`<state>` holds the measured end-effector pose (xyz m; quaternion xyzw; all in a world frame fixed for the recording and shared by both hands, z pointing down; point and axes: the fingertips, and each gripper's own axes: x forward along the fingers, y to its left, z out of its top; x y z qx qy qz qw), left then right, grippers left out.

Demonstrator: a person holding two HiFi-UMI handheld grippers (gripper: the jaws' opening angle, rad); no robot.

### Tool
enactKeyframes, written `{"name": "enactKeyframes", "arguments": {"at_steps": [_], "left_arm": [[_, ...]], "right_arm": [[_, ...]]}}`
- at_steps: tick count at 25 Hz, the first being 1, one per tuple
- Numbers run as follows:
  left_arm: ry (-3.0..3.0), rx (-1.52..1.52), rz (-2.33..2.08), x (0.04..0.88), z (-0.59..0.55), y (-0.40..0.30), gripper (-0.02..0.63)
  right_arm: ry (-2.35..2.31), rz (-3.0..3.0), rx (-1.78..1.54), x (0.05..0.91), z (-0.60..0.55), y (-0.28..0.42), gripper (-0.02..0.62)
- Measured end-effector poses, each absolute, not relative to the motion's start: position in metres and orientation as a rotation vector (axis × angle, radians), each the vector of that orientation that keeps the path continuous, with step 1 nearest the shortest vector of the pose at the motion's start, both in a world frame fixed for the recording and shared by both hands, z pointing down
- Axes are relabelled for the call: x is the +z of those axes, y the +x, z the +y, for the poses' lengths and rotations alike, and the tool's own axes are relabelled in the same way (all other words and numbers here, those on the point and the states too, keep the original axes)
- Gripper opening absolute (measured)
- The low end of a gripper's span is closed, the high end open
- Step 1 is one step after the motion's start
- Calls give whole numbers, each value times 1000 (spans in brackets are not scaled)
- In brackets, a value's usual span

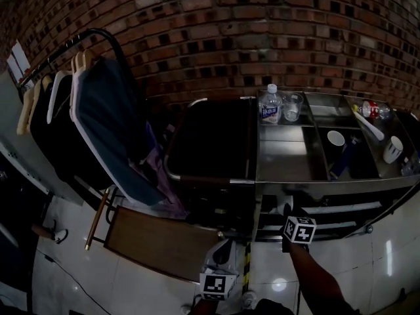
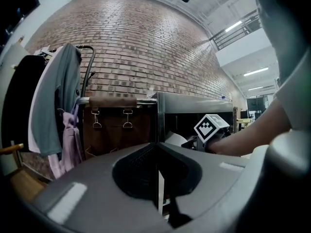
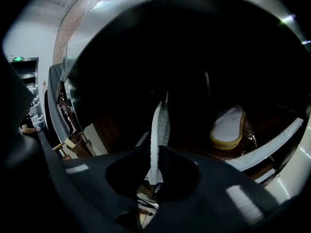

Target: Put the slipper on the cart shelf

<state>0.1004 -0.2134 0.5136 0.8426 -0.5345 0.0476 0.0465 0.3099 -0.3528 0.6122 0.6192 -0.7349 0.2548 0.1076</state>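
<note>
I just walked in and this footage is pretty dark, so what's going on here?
A person holds a gripper in each hand. The right gripper is shut on a white slipper, held edge-on inside a lower shelf of the steel cart, where a second slipper lies. The left gripper is shut and empty, outside the cart.

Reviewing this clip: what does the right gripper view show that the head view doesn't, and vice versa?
Only the right gripper view: a white slipper clamped edge-on in the right gripper, and a second slipper lying on the dark cart shelf. Only the head view: the water bottle, glass and cup on top of the steel cart. Both: the right gripper and that cart.
</note>
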Motion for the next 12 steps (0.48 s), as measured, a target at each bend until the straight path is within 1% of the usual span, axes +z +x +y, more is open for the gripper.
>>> {"name": "enactKeyframes", "arguments": {"at_steps": [7, 12], "left_arm": [[2569, 139, -1640, 523, -216, 100, 17], [2579, 109, -1633, 506, -217, 107, 17]], "right_arm": [[1868, -2142, 810, 627, -363, 317, 46], [1860, -2077, 789, 636, -370, 329, 74]]}}
